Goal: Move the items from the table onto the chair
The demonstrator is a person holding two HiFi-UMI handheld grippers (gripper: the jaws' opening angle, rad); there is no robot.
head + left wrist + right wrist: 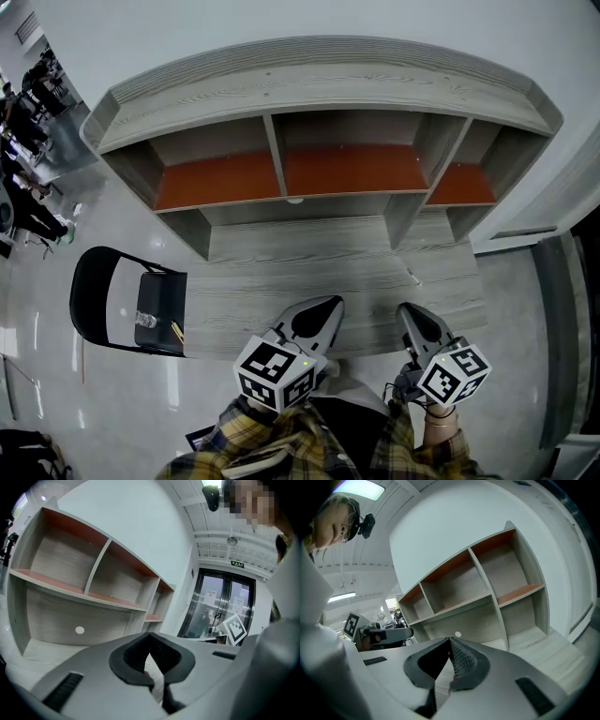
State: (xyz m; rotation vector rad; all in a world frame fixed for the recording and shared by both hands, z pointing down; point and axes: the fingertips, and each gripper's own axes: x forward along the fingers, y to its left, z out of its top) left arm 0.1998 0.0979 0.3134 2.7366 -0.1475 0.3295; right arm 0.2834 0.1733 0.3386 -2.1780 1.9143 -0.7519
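Your left hand-held gripper (328,305) and right hand-held gripper (410,311) hang over the near edge of the table (281,267). Both point at the shelf unit (319,178), and each has its jaws pressed together on nothing. The items sit on the seat of the black chair (92,281) to your left. One is a small clear item (145,319). Just beside it a slim yellow item (176,330) lies with its long axis slanted across the seat. Neither is big enough to tell which end points where.
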